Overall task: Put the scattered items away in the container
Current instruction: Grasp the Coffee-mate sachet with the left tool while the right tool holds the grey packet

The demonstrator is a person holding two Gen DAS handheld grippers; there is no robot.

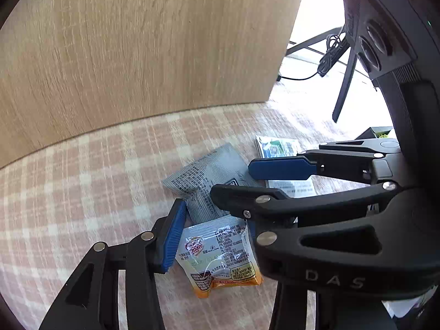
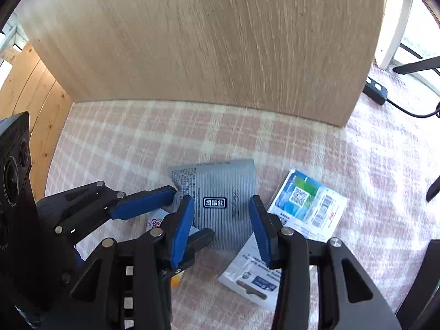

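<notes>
The only thing like a container I can find is a dark box corner [image 1: 378,131], well off to the right of the grey packet [image 2: 220,200] and mostly hidden behind my right tool. Something yellow-green shows inside it; I cannot tell what. None of the packets lies in it.

I count four flat packets, all loose on the cloth. The grey packet is one. The orange-and-white Coffee-mate sachet [image 1: 220,255] lies touching its near left corner. A white packet with a blue-green print and a QR code [image 2: 305,200] lies just to its right. A fourth, a white packet with a blue label [image 2: 247,275], lies at its near right corner.

I have two tools, both tipped steeply down and crowded together. My right gripper [image 2: 221,225] straddles the grey packet, one blue pad at each side edge. My left gripper [image 1: 211,228] straddles the Coffee-mate sachet in the same way. Both sets of jaws stand half closed around their packets, but I cannot tell whether the pads press yet.

The surface is a pink-and-white checked cloth [image 2: 247,137]. Beyond the grey packet stands an upright pale wood panel [image 2: 206,41]. Far right of the packet lie a black power strip [image 2: 375,90] and its cable, in bright daylight. Left of the packet are yellow pine boards [image 2: 27,96].
</notes>
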